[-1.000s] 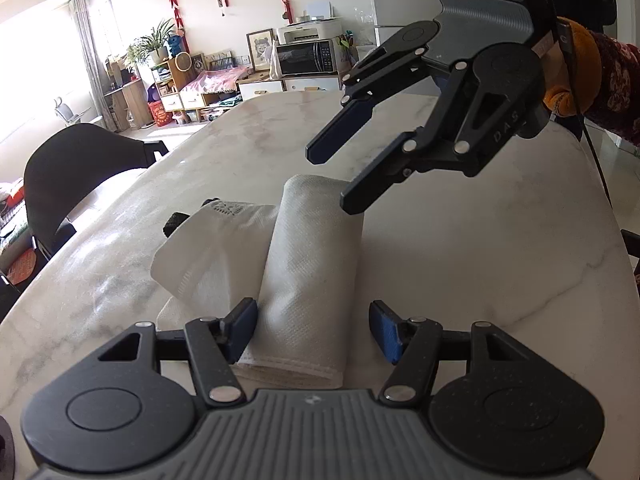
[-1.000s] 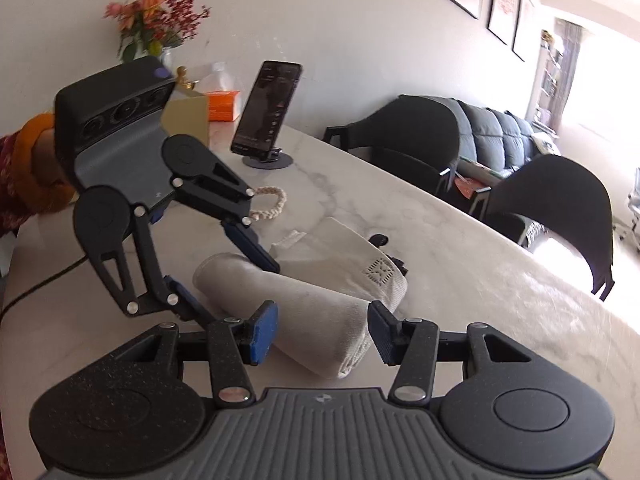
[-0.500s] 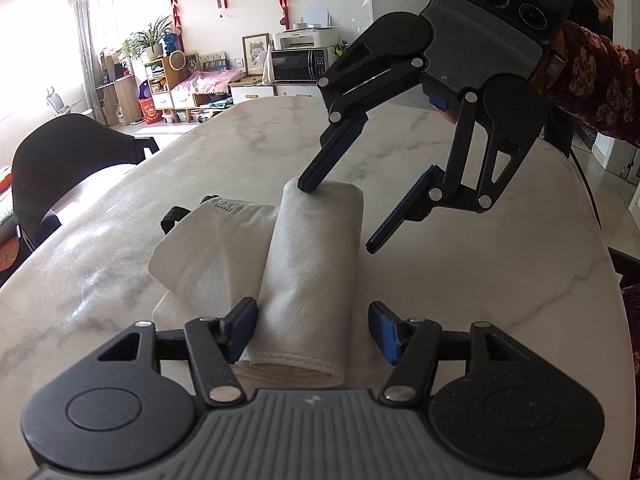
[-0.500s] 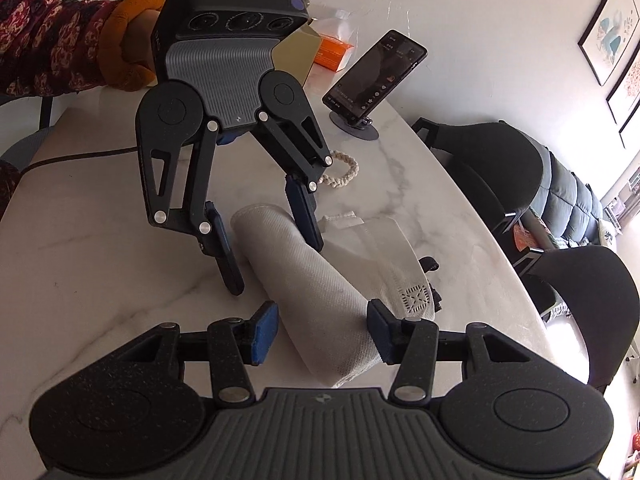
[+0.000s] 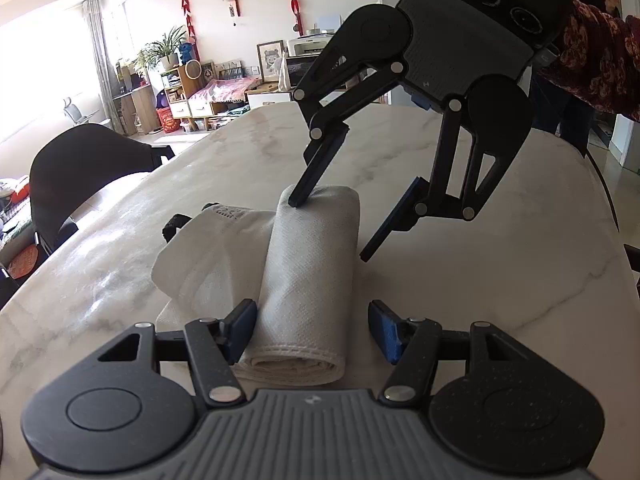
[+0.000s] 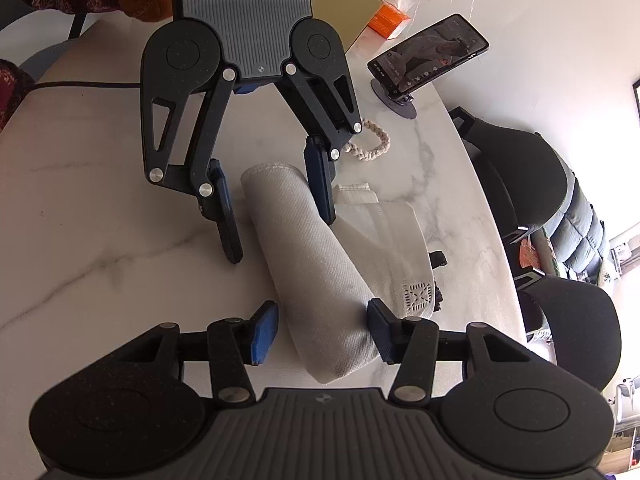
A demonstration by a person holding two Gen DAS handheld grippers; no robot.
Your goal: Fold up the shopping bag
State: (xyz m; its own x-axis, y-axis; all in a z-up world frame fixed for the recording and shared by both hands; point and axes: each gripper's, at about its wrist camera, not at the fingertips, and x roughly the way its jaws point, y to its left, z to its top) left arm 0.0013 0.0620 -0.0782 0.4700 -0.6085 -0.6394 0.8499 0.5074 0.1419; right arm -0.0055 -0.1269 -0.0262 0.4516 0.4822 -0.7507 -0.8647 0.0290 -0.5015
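The bag (image 5: 308,280), white cloth rolled into a tube with a loose flap on one side, lies on the marble table (image 5: 480,280) between both tools. Left wrist view: the left gripper (image 5: 312,330) straddles the near end of the roll, jaws part open, one pad beside the cloth and the other clear of it; nothing is gripped. Only this view shows the black chair (image 5: 88,172) at left, the room's shelves beyond, and the right gripper (image 5: 330,228) from the front, one fingertip pressing on the roll's far end, the other off to the side above the table. Right wrist view: only here appear the beaded loop (image 6: 370,144), the phone (image 6: 428,54) on its stand and an orange box (image 6: 390,20). The right gripper's jaws stand part open around its end of the roll, one pad at the cloth, no squeeze evident. Versus a second ago: the right gripper has rolled upright and come down onto the roll; the left is unmoved.
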